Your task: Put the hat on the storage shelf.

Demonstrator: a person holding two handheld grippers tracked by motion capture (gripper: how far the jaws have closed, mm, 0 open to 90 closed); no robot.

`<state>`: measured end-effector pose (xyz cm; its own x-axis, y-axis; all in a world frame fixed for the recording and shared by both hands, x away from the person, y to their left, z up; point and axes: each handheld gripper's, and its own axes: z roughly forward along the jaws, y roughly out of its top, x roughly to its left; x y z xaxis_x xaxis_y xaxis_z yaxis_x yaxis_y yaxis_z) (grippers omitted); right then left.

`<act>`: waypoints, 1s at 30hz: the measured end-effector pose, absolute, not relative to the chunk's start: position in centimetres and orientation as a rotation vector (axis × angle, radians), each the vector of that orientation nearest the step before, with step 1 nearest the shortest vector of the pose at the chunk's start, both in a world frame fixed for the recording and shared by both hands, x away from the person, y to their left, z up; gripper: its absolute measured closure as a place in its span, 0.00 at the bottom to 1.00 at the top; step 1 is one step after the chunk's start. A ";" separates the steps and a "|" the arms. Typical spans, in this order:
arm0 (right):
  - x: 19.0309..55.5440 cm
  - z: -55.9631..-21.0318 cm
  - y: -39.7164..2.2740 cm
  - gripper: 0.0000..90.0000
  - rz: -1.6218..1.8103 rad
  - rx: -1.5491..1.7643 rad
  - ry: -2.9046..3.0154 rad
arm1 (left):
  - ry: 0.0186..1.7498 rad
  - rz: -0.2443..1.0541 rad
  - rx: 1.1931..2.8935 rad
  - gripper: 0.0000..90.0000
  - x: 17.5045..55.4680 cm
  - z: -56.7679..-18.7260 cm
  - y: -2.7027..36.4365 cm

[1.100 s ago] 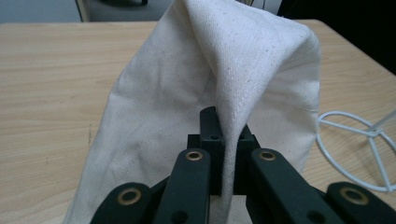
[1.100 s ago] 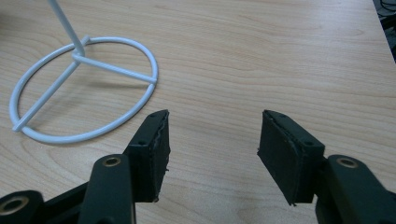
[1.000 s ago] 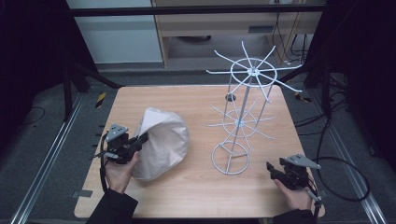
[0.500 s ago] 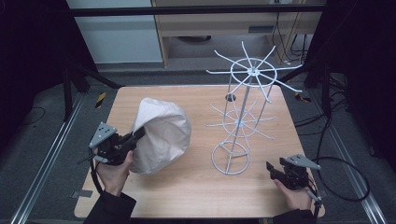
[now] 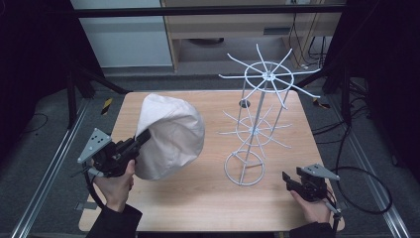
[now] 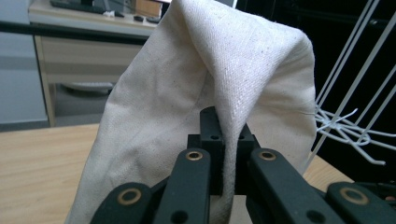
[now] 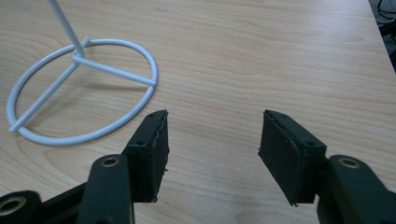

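Left gripper (image 5: 141,137) is clamping a fold of the white cloth hat (image 5: 171,135), jaws closed tight on the fabric, and is lifting it clear of the table's (image 5: 208,198) left half, well apart from the white wire rack (image 5: 257,129). Right gripper (image 5: 292,181) is resting at the near right corner, jaws standing wide and gripping nothing. Judged step: carrying the hat toward the rack; next move is calling for height enough to hang it over a prong.
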<state>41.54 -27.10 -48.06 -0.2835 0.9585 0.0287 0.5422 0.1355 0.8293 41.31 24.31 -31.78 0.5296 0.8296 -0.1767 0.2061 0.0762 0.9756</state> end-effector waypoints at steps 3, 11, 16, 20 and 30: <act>41.5 -48.1 -27.1 0.47 1.033 1.437 1.890 | 0.931 0.590 1.440 0.98 41.0 -31.2 24.2; 41.4 -48.1 -27.1 0.47 1.033 1.440 1.892 | 0.861 0.602 1.380 0.98 39.6 -29.6 24.1; 41.5 -48.1 -27.1 0.47 1.028 1.436 1.892 | 0.818 0.605 1.342 0.98 39.2 -28.6 24.0; 41.5 -48.1 -27.1 0.47 1.028 1.435 1.892 | 0.797 0.596 1.301 0.98 39.2 -28.1 23.8; 41.5 -48.2 -27.1 0.46 1.026 1.434 1.893 | 0.728 0.589 1.185 0.98 38.5 -26.8 23.6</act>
